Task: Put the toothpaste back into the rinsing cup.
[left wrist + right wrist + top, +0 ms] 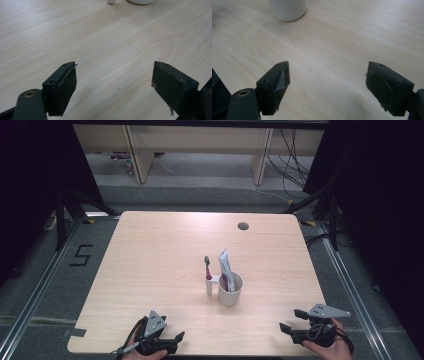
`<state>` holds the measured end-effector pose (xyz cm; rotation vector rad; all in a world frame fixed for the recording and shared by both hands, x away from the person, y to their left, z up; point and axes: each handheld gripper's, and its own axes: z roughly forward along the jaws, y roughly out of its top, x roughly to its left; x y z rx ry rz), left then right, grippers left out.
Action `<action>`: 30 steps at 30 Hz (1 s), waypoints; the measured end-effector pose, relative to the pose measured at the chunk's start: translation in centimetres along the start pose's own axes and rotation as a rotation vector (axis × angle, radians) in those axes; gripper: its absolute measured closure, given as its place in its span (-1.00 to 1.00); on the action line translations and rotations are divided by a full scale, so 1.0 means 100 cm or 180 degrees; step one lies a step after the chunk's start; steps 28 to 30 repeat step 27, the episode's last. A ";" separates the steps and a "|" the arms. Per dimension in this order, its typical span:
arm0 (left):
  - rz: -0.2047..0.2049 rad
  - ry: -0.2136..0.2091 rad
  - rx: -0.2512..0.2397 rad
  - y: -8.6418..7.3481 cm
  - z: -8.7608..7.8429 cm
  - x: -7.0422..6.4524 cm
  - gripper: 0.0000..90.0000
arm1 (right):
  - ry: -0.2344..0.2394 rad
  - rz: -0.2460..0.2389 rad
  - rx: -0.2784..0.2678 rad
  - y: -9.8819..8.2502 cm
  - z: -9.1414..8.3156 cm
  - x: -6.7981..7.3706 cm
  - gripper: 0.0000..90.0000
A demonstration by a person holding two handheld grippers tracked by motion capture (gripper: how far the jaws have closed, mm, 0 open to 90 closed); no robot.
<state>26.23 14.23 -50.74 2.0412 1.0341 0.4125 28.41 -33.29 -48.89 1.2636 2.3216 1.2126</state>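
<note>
both grippers empty and wide, cup set well ahead of the jaws

the left gripper (169,340) sits at the near edge of the pale wood-grain table (150,250) with its two black jaws spread wide and nothing between them; in the left gripper view the black rubber pads (68,82) frame bare wood, and the base of the cup stands far ahead of the jaws, a little to their right

the right gripper (292,320) also rests near the front edge, jaws spread as wide as they go and pinching nothing; in the right gripper view the round white ceramic cup (287,8) stands ahead of the jaws and off toward the left jaw, well apart from both pads

seen from the high view, the cup (230,290) holds a white and red toothpaste tube (225,267) standing upright, leaning slightly; just beside the cup, on the side nearer the left gripper, a red and white toothbrush with a grey head (207,270) stands upright, its handle close to the cup's wall; whether it touches the wall i cannot tell

judging by the layout, the step in hand looks like a first reach for these things; to do it well, keep the jaws spread until the pads bracket one item alone; approach the toothbrush from its open side, away from the cup, so a jaw does not knock the cup; close gently on the handle, low enough that it does not swing
</note>
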 end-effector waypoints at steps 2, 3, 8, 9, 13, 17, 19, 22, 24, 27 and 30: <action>-0.0003 0.0008 0.0004 0.000 0.001 0.001 -0.56 | -0.0060 -0.0126 0.0021 -0.001 -0.001 -0.002 -0.54; -0.0004 0.0001 -0.0004 0.000 0.001 0.000 -0.56 | -0.0038 -0.0022 0.0055 -0.002 -0.002 0.000 -0.54; 0.0026 0.0003 0.0042 0.000 0.000 0.000 -0.56 | -0.0063 0.0009 0.0076 -0.006 -0.004 -0.001 -0.54; 0.0030 0.0008 0.0047 0.000 0.000 0.000 -0.56 | -0.0084 -0.0076 0.0078 -0.007 -0.004 -0.004 -0.54; 0.0037 0.0033 0.0047 0.000 0.000 0.001 -0.56 | -0.0137 -0.0069 0.0073 -0.008 -0.006 -0.004 -0.55; 0.0074 0.0001 0.0071 -0.001 0.001 0.001 -0.56 | -0.0126 0.0007 0.0101 -0.009 -0.007 -0.002 -0.55; -0.0037 -0.0002 -0.0029 -0.001 0.002 -0.002 -0.56 | -0.0170 -0.0074 0.0120 -0.009 -0.007 -0.005 -0.55; -0.0001 -0.0001 -0.0020 0.000 0.000 -0.001 -0.56 | -0.0168 -0.0010 0.0087 -0.010 -0.007 -0.005 -0.55; -0.0006 -0.0007 -0.0029 -0.001 0.000 -0.001 -0.56 | -0.0201 -0.0083 0.0096 -0.009 -0.007 -0.006 -0.55; -0.0020 -0.0002 -0.0018 0.000 0.000 -0.002 -0.56 | -0.0181 -0.0002 0.0129 -0.009 -0.005 -0.003 -0.55; -0.0020 -0.0002 -0.0018 0.000 0.000 -0.002 -0.56 | -0.0181 -0.0002 0.0129 -0.009 -0.005 -0.003 -0.55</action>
